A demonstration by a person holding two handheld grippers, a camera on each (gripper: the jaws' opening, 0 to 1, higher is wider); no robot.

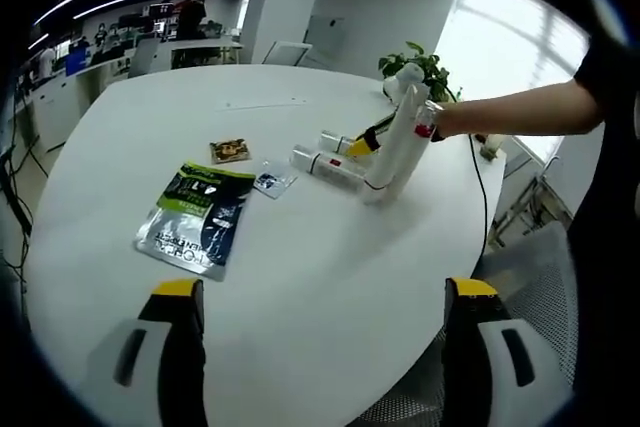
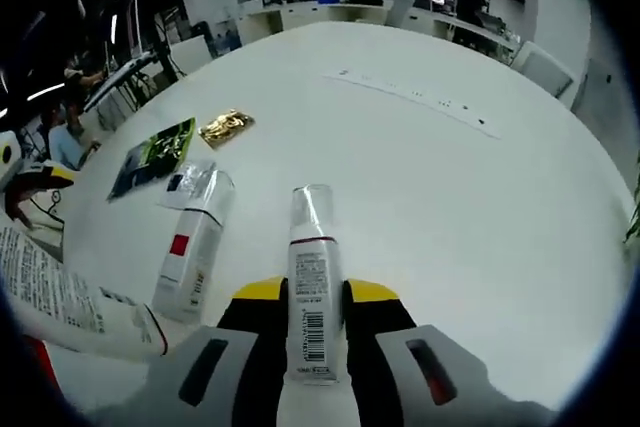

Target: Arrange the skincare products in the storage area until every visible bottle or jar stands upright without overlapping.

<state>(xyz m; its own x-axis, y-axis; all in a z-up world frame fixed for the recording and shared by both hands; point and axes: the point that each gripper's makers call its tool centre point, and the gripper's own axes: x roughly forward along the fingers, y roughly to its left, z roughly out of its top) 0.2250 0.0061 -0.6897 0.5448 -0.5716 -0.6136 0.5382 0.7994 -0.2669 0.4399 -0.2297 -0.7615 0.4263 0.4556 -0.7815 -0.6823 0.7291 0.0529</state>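
White table [image 2: 480, 207]: right hand-held gripper [image 2: 312, 299] grips bottle [image 2: 311, 277].

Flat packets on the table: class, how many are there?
3: a large green-and-silver pouch, a small gold packet beyond it, and a clear sachet beside the lying tubes. None looks hidden.

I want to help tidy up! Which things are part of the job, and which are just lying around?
Job things: the tube in the right tongs, the lying tube, the big tube.

Lying about: green pouch, gold packet, clear sachet, potted plant.
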